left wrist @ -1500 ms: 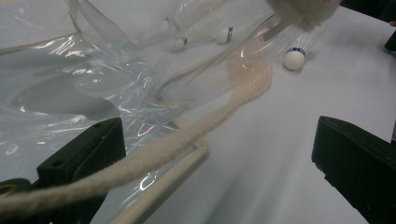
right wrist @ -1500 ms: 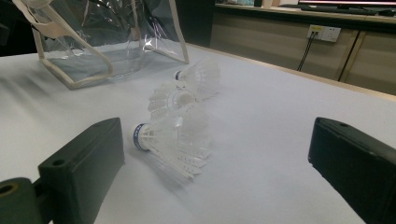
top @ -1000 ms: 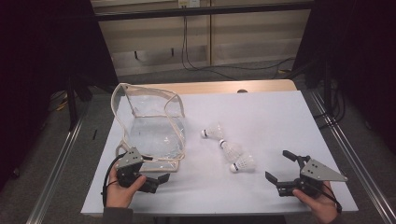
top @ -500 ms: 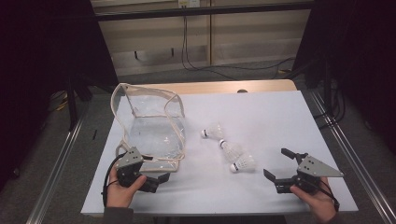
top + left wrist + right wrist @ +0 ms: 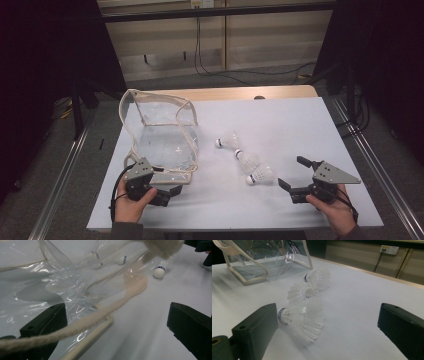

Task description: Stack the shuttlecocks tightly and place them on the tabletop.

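Right gripper (image 5: 291, 182), jaws wide and empty, nears the closest white feathered shuttlecock (image 5: 260, 175); a hard pinch could crush its feathers or roll it away. Left gripper (image 5: 169, 190), jaws apart, holds nothing beside the clear plastic bag (image 5: 162, 137)

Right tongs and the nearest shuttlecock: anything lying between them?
No. In the high view only bare white table separates the open right tongs from the nearest shuttlecock.

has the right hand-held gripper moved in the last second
Yes. The right hand-held gripper has shifted slightly left, toward the nearest white feathered shuttlecock, which lies where it was on the white table.
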The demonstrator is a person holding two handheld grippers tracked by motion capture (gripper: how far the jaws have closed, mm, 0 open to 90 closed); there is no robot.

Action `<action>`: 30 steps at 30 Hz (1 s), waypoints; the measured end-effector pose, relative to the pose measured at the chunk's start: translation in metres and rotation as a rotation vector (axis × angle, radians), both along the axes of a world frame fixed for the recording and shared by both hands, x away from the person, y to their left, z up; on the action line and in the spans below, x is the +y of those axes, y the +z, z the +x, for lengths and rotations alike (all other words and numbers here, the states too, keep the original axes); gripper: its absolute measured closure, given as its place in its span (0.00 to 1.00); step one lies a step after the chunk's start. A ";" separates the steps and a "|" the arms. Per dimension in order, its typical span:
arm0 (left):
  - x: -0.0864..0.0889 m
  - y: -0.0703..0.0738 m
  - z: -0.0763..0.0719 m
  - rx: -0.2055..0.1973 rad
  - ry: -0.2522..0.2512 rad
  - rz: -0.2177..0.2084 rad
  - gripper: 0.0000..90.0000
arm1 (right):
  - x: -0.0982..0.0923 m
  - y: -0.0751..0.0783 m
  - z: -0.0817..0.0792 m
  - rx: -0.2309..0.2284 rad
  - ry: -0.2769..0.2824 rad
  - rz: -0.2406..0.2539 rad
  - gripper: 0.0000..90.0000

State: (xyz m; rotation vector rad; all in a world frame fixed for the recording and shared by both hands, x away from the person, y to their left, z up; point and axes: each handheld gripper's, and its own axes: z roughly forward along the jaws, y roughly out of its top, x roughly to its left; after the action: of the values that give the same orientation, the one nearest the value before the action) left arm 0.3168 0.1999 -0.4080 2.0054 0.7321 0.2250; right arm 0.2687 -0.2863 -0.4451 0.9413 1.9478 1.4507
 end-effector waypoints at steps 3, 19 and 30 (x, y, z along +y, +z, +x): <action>0.000 0.000 0.000 0.000 0.000 0.000 0.03 | 0.003 -0.001 0.002 0.013 0.013 -0.007 0.03; -0.001 0.000 0.000 -0.001 0.002 -0.003 0.03 | 0.021 -0.002 0.010 0.079 0.082 -0.030 0.04; -0.001 0.000 0.000 -0.002 0.004 -0.003 0.03 | 0.025 -0.001 0.015 0.151 0.122 -0.006 0.18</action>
State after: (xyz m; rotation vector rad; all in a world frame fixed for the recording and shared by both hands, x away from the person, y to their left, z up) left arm 0.3168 0.1993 -0.4084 2.0003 0.7343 0.2283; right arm 0.2840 -0.2616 -0.4462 0.9690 2.1514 1.4770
